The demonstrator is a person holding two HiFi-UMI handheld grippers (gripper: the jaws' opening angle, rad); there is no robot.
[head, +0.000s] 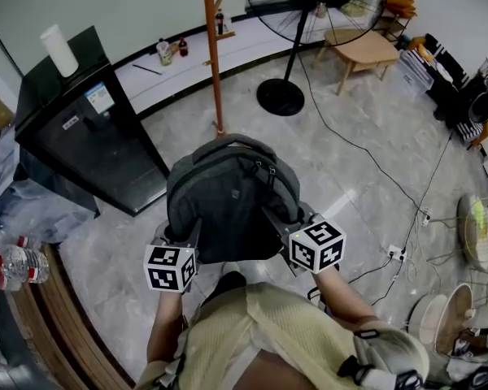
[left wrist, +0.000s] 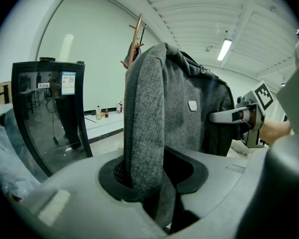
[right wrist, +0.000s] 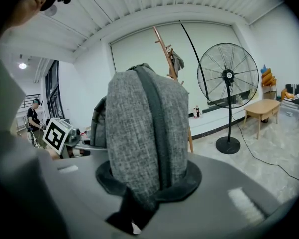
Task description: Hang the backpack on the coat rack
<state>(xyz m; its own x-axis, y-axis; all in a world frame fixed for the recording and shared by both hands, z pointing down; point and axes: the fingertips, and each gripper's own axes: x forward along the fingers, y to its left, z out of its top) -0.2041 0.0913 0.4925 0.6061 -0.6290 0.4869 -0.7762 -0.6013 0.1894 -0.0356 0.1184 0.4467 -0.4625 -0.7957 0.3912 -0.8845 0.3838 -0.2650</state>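
A grey backpack [head: 232, 197] hangs in the air between my two grippers, in front of the person. My left gripper [head: 181, 240] is shut on its left shoulder strap [left wrist: 144, 133]; my right gripper [head: 297, 232] is shut on the right shoulder strap [right wrist: 149, 138]. The wooden coat rack [head: 213, 51] stands just beyond the backpack, its pole rising to pegs at the top edge of the head view. In the left gripper view the coat rack [left wrist: 135, 39] pokes out above the pack, and the right gripper's marker cube [left wrist: 261, 97] shows past it.
A black cabinet [head: 85, 124] stands left of the rack. A standing fan [head: 309, 10] with a round base [head: 280, 97] is to its right, a small wooden table [head: 362, 51] behind. Cables [head: 390, 185] run over the tiled floor. Water bottles [head: 12, 262] lie at the left.
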